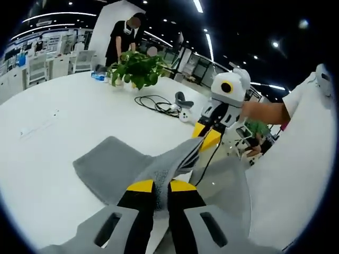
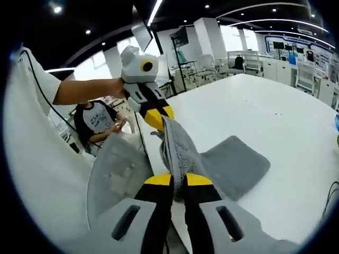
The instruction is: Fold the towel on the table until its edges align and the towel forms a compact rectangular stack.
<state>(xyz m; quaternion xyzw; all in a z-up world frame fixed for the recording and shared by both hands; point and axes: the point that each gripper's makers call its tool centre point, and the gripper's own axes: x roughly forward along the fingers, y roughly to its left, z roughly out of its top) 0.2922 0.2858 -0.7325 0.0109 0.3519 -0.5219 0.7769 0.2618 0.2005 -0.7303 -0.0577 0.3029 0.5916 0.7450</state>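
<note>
Between both hand-held grippers: towel (image 1: pixel 159 164) edge stretched, left hand-held gripper (image 1: pixel 160 186) and right hand-held gripper (image 2: pixel 178 180) each clamped on a corner; remainder trails forward onto table (image 1: pixel 53 127)

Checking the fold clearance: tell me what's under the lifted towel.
Under the raised part of the towel, white table shows. The far end lies flat on the table, hiding whatever it covers.

No readable text, label, brand, number or sign is showing in either the left gripper view or the right gripper view. Shelving and fittings far back in the room are appearing too small and blurred for any lettering on them to be made out.
</note>
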